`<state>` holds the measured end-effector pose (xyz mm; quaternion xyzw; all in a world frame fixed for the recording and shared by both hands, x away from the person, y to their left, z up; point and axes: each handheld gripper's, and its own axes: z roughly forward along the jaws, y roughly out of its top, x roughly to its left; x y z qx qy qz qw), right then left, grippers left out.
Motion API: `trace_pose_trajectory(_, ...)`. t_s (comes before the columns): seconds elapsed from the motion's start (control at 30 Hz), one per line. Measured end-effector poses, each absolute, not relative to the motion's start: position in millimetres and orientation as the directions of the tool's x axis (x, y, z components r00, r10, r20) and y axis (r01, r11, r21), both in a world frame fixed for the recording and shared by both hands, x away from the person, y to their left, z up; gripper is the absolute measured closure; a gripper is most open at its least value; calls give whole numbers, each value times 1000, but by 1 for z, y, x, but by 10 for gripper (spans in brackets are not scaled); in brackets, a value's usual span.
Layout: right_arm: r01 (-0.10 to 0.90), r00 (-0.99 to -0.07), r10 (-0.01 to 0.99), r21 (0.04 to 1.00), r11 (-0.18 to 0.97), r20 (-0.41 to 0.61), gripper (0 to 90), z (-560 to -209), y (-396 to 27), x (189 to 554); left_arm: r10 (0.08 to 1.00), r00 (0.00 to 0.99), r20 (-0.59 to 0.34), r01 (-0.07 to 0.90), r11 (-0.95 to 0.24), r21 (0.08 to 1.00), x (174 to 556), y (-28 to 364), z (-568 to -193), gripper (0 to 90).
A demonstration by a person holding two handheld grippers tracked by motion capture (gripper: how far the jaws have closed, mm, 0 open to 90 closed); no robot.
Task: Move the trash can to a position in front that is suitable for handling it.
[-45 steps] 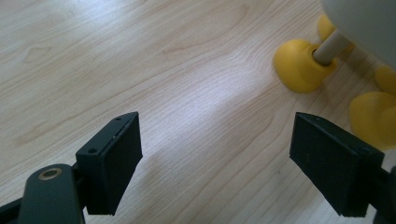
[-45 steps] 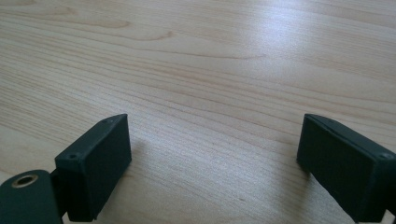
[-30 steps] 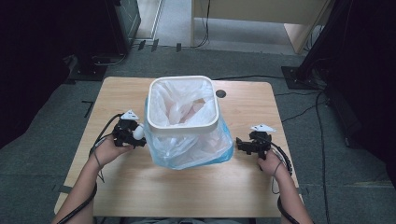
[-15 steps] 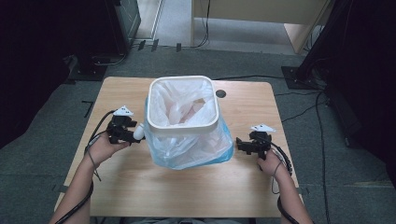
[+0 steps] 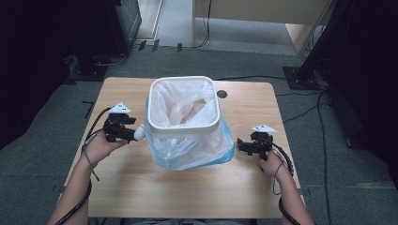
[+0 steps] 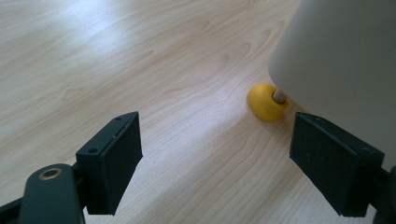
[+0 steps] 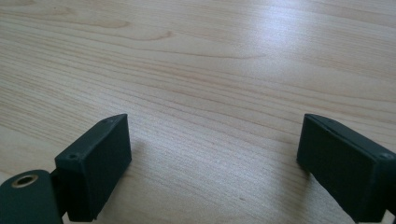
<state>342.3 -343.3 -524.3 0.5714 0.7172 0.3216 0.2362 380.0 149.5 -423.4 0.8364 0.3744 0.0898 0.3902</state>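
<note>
While apart: left gripper (image 5: 133, 132), white bin (image 5: 183, 125).

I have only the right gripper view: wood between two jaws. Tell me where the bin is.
Observer: The white bin stands mid-table, apart from your right gripper, lined with a clear bag.
Operator: Report the left gripper.
Observer: The left gripper is open, right beside the bin's wall.
Operator: Say what is under that wall.
Observer: In the left gripper view, a yellow ball foot on a short peg rests on the table.
Operator: Describe the bag outside.
Observer: It hangs over the rim, blue-tinted at the bottom.
</note>
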Motion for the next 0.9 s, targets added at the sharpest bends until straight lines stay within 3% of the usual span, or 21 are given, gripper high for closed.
trace_pose_trajectory(0.9, 668, -235, 972, 731, 140, 29, 97, -524, -343, 342, 722, 680, -130, 542, -375, 752, 373, 159, -390, 165)
